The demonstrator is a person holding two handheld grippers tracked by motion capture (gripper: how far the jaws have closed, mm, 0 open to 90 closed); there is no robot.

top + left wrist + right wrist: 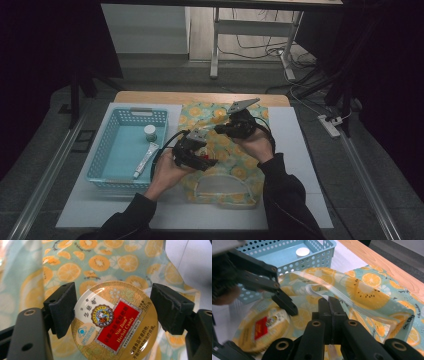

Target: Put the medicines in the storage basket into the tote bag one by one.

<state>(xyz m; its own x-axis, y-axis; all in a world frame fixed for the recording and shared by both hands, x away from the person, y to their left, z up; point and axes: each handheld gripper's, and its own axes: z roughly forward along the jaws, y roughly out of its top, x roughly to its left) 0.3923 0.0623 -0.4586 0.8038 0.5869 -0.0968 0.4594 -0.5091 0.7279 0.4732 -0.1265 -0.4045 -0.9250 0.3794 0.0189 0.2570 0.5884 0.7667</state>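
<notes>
On the white-matted table (295, 150), the citrus-print bag (372, 290) lies centre, blue basket (107, 150) at nine o'clock. Left gripper (113, 312) clamps a round candy tin (115, 320) (Nin Jiom) at the bag's mouth; right gripper (332, 302), jaws pinched together, lifts the bag's edge.

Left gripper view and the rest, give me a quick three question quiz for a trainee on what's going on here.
1. True or false: the left gripper has its jaws on either side of a round Nin Jiom Herbal Candy tin.
2. What is the right gripper pinching? A) the blue basket B) the edge of the citrus-print bag C) the tube
3. Name the two items lying in the blue basket.

Key: 1 true; 2 B; 3 a small white-capped jar and a tube.
</notes>
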